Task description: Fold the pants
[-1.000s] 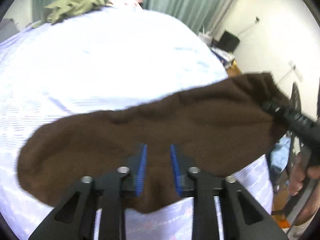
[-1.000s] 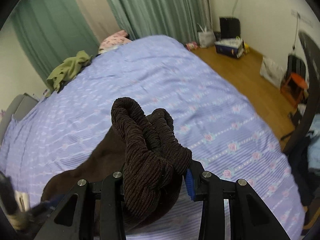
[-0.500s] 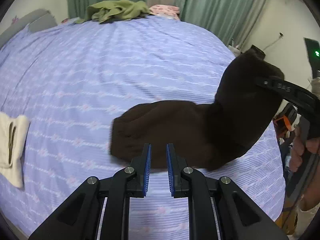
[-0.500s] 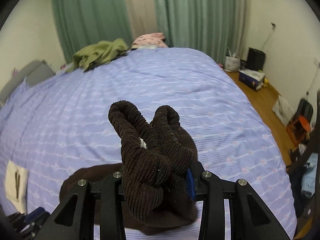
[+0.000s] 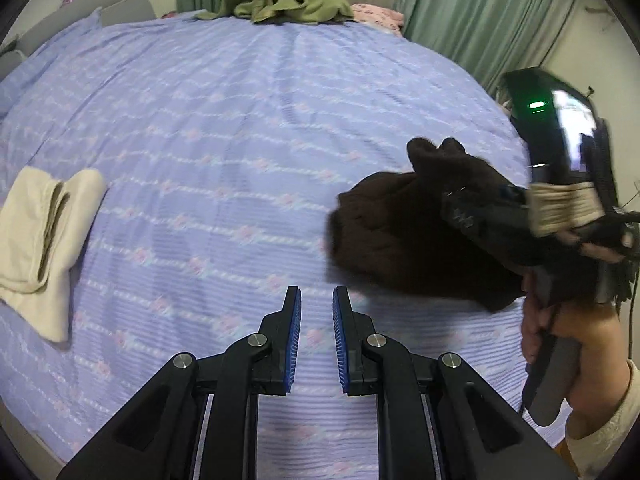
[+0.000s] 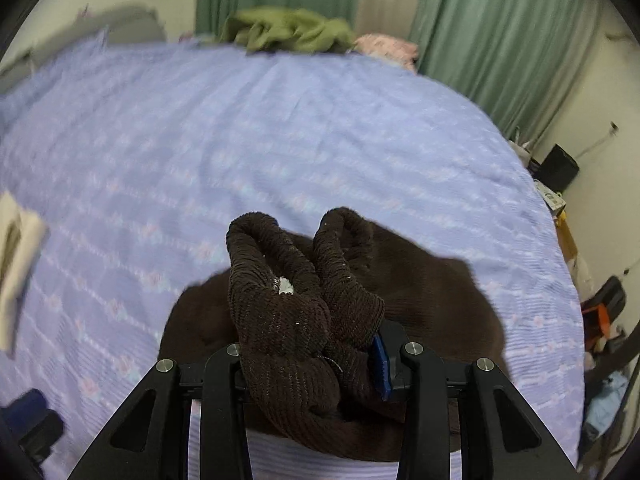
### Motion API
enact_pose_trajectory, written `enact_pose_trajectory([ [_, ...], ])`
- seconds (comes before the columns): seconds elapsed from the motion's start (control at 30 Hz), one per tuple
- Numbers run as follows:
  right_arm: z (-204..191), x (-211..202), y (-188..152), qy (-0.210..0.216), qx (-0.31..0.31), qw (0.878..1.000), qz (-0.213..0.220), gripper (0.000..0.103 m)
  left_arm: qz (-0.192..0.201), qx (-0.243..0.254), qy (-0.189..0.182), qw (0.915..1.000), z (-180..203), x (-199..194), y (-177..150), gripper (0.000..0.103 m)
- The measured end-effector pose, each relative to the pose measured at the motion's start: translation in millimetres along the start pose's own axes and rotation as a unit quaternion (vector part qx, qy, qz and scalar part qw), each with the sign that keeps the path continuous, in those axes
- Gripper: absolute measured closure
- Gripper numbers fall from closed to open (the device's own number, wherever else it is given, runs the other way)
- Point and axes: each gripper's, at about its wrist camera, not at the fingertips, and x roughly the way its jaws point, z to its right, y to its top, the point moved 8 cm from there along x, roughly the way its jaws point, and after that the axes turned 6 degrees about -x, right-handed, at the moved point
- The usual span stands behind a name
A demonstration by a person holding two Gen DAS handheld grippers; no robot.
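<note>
- Lavender cotton bedspread (image 5: pixel 240 128), striped with small pink flowers, covers the bed; every place below is given relative to it.
- Brown knit pants (image 5: pixel 400 236): bunched in a heap on the bedspread's near right part, one end lifted off it. The ribbed end, doubled into two loops (image 6: pixel 296 280), stands up between the right claw's fingers. Judged soft, limp and light; thick ribbing should grip well and not slip, but the cloth will sag and crumple wherever unsupported. Nothing fragile. Best hold, by judgement: the ribbed band at one end and the leg hems at the other, so the length hangs straight before it is laid flat.
- Cream folded cloth (image 5: pixel 44 236): flat at the bedspread's near left edge, well apart from the pants.
- Olive green garment (image 5: pixel 284 6): crumpled at the bedspread's far edge, by the curtains.
- Pink cloth (image 5: pixel 376 14): far edge of the bedspread, just beside the green garment.
- Right claw (image 6: pixel 320 354): over the bedspread's near right part, clamped on the ribbed end of the pants; blue pad visible on one side only.
- Left claw (image 5: pixel 316 334): over the bedspread's near middle, fingers slightly apart, nothing between them; near the pants' heap but not touching it.
</note>
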Motion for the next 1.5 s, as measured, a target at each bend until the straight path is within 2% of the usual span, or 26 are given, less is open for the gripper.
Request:
enact_pose_trajectory([
  [0.1,-19.3,10.7,-6.9,-0.014,-0.029,0.999,-0.023,0.057,0.003,-0.001,0.024,0.9997,-15.5,-3.3,-6.6,0.083],
  [0.13,-24.1,10.1,-8.3,-0.017,-0.04,0.999,-0.022,0.046,0.004,-0.002,0.029,0.9996,-19.5,-4.3,-7.6,0.077],
  [0.17,-28.6,8.4,-9.0,-0.006,-0.046,0.999,-0.02,0.038,0.006,-0.006,0.035,0.9994,-24.5,-5.9,-8.7,0.072],
  [0.2,-34.6,4.5,-8.5,0.025,-0.045,0.999,-0.015,0.022,0.008,-0.011,0.037,0.9992,-28.7,-7.7,-9.4,0.071],
  [0.23,-42.6,-0.8,-8.5,0.064,-0.041,0.997,-0.014,0.021,0.009,-0.016,0.039,0.9991,-31.9,-8.8,-9.5,0.067],
  [0.37,-48.4,-20.1,-9.3,0.086,-0.052,0.995,-0.006,0.021,0.022,-0.042,0.057,0.9973,-43.0,-25.0,-6.1,0.063],
  [0.47,-37.7,-57.6,-10.1,0.143,-0.03,0.989,0.024,0.021,0.037,-0.05,0.051,0.9968,-37.2,-38.4,-0.4,0.054],
  [0.53,-16.5,-93.1,-14.5,0.179,-0.007,0.982,0.057,0.021,0.044,-0.041,0.042,0.9973,-23.3,-43.7,4.4,0.053],
  [0.6,8.9,-115.2,-20.7,0.186,0.011,0.979,0.085,0.021,0.052,-0.017,0.029,0.9981,0.2,-46.2,10.5,0.053],
  [0.67,46.5,-123.5,-28.5,0.157,0.039,0.982,0.097,0.02,0.06,0.007,0.01,0.9981,25.4,-46.6,16.5,0.053],
  [0.8,116.8,-101.0,-54.4,0.105,0.106,0.987,0.063,0.02,0.068,0.066,-0.051,0.9942,93.6,-34.3,35.4,0.053],
  [0.93,160.3,-76.8,-77.5,0.094,0.16,0.982,0.033,0.02,0.056,0.114,-0.093,0.9875,141.8,-10.9,57.5,0.053],
  [1.0,168.6,-69.6,-86.1,0.098,0.178,0.979,0.029,0.02,0.04,0.115,-0.102,0.9873,152.5,9.4,70.3,0.06],
  [1.07,175.5,-61.2,-95.2,0.11,0.199,0.974,0.022,0.02,0.009,0.111,-0.102,0.9885,158.5,32.8,76.5,0.072],
  [1.17,179.8,-50.5,-108.3,0.114,0.211,0.971,0.007,0.02,-0.029,0.105,-0.102,0.9889,163.1,61.1,81.2,0.077],
  [1.23,179.8,-47.6,-113.9,0.118,0.216,0.969,0.003,0.02,-0.042,0.099,-0.098,0.9893,164.9,73.0,81.5,0.077],
  [1.4,184.5,-46.9,-121.6,0.116,0.213,0.97,0.0,0.02,-0.066,0.078,-0.057,0.9931,157.9,99.8,78.2,0.075],
  [1.5,187.1,-49.2,-120.5,0.116,0.21,0.971,0.002,0.02,-0.08,0.038,-0.065,0.994,151.0,106.3,72.9,0.071],
])
